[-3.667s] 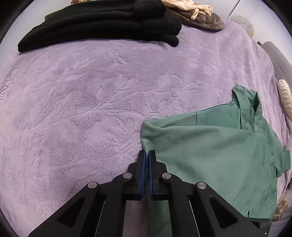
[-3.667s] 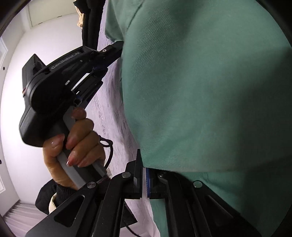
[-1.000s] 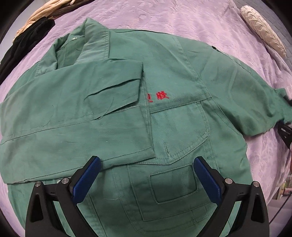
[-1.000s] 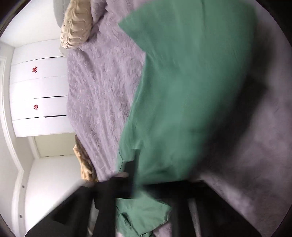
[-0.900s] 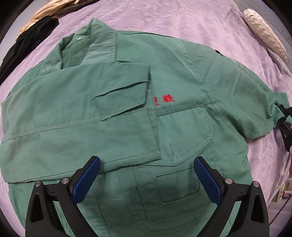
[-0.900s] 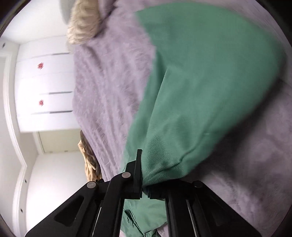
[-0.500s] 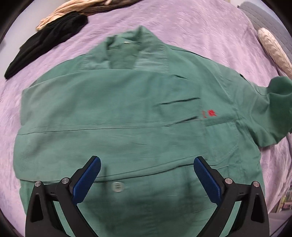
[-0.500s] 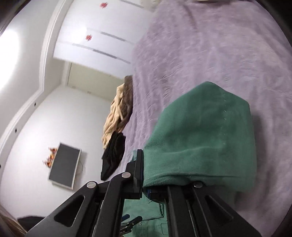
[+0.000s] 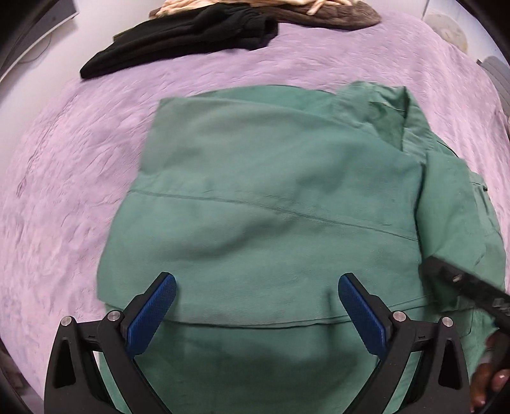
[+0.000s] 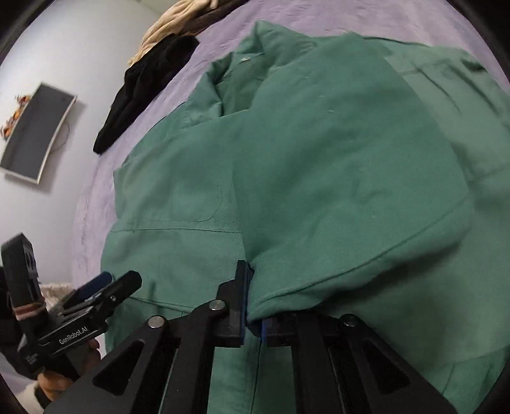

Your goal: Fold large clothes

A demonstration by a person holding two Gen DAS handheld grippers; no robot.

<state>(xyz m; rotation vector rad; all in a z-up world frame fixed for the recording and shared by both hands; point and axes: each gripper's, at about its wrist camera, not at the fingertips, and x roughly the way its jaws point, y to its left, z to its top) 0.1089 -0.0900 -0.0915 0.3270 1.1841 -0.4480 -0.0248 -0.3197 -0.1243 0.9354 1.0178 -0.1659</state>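
A green work jacket (image 9: 271, 197) lies spread on the purple bed cover (image 9: 63, 178), its collar (image 9: 385, 111) at the far right. My left gripper (image 9: 256, 313) hovers open over the jacket's near part, with nothing between its blue pads (image 9: 153, 313). In the right wrist view my right gripper (image 10: 253, 313) has the cuff of the jacket's sleeve (image 10: 334, 178) between its jaws. The sleeve is draped across the jacket's body, and the jaws are opening but still pinch the cuff. The left gripper (image 10: 118, 280) and the hand holding it show at lower left.
A black garment (image 9: 178, 38) and a brown and beige pile (image 9: 318, 12) lie at the bed's far edge. A dark screen (image 10: 35, 133) hangs on the wall. The right gripper's body (image 9: 462, 286) and a hand (image 9: 491, 382) sit at the jacket's right side.
The right gripper swung in and rolled, carrying the sleeve over the jacket's front. The left gripper slid sideways over the jacket, staying open. The red lettering is now covered.
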